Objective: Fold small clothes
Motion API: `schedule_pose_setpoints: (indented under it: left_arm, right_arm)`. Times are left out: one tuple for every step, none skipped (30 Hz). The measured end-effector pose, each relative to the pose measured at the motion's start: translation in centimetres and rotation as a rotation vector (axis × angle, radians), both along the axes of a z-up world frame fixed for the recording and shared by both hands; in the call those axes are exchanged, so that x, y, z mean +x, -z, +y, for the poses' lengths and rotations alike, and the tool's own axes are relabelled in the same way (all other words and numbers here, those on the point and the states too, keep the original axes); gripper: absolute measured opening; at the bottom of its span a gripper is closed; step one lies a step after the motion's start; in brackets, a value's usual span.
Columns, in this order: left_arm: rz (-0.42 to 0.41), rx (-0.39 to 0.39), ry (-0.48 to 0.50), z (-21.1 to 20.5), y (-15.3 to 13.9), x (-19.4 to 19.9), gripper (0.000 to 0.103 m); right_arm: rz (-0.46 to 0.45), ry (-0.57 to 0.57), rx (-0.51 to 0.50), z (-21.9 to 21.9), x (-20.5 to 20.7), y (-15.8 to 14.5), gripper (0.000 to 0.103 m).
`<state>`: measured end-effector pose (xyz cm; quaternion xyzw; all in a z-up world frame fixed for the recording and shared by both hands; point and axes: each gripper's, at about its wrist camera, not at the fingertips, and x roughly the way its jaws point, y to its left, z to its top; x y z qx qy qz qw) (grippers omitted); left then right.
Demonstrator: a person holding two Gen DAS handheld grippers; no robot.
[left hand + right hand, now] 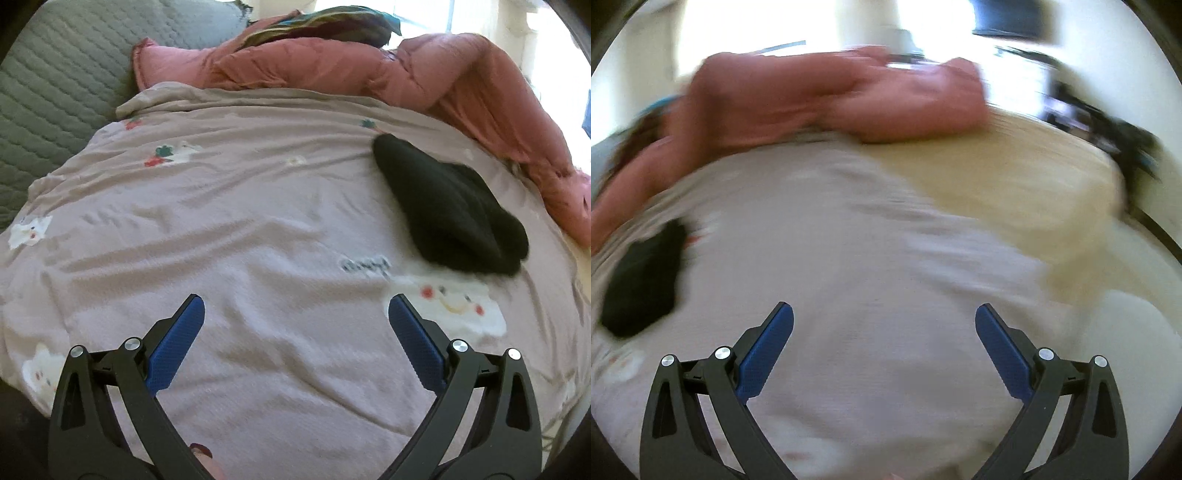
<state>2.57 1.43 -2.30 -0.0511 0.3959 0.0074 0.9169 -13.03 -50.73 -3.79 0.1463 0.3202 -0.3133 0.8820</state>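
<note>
Left gripper (296, 314): jaws spread wide, nothing between the blue pads (177, 343), poised above the bedspread (236, 236) with no cloth in contact. Right gripper (884, 321): likewise released, blue pads (764, 354) wide apart, empty, over the same pale spread.

Task item: black garment (448, 206), a small dark bundle lying on the bedspread, ahead and to the right of the left gripper, well apart from both fingers. Right wrist view places the same garment (642, 280) at far left, again clear of the fingers.

Writing: one dark printed word on the bedspread near the garment, too blurred to read. Print motifs on the spread are white cartoon animals with red and green accents. No brand marks legible on either gripper.

View differences:
- Left wrist view is fairly sharp; shows a grey quilted cover (55, 92) at far left, a pink duvet (369, 70) heaped along the far edge, and a multicoloured striped cloth (321, 26) on top of it.
- Right wrist view is heavily motion-blurred; shows the pink duvet (827, 103) and a cream sheet (1015, 173) to the right of the spread. Dark shapes at far right are not identifiable.
</note>
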Motion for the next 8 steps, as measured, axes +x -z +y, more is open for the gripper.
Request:
schedule_pose_setpoints:
  left_arm:
    - [0.004,-0.007,-0.019,1.2,-0.2,0.8,0.093]
    - [0.011,-0.017,-0.042,2.5,-0.3,1.5,0.093]
    - [0.013,-0.036,-0.058,4.0,-0.4,2.2,0.093]
    - [0.006,-0.050,-0.082,6.1,-0.5,3.2,0.093]
    - [0.008,-0.038,-0.112,7.8,-0.5,4.0,0.093]
    - [0.022,-0.007,-0.166,10.4,-0.5,5.2,0.093]
    - [0.025,0.011,-0.197,12.1,-0.5,5.9,0.093]
    - [0.035,0.039,-0.235,14.5,-0.4,7.1,0.094]
  right_arm:
    - [0.010,0.070,0.002,-1.9,-1.3,0.2,0.098]
    - [0.022,0.163,-0.002,-4.3,-3.1,0.6,0.098]
    - [0.043,0.240,-0.007,-6.2,-4.6,1.0,0.098]
    - [0.072,0.313,-0.013,-8.0,-6.0,1.5,0.098]
    - [0.103,0.406,0.003,-10.5,-8.0,2.1,0.098]
    - [0.124,0.460,0.026,-12.1,-9.3,2.8,0.098]
    - [0.157,0.527,0.048,-14.2,-11.0,3.7,0.098]
    - [0.190,0.565,0.058,-15.5,-11.9,4.5,0.098]
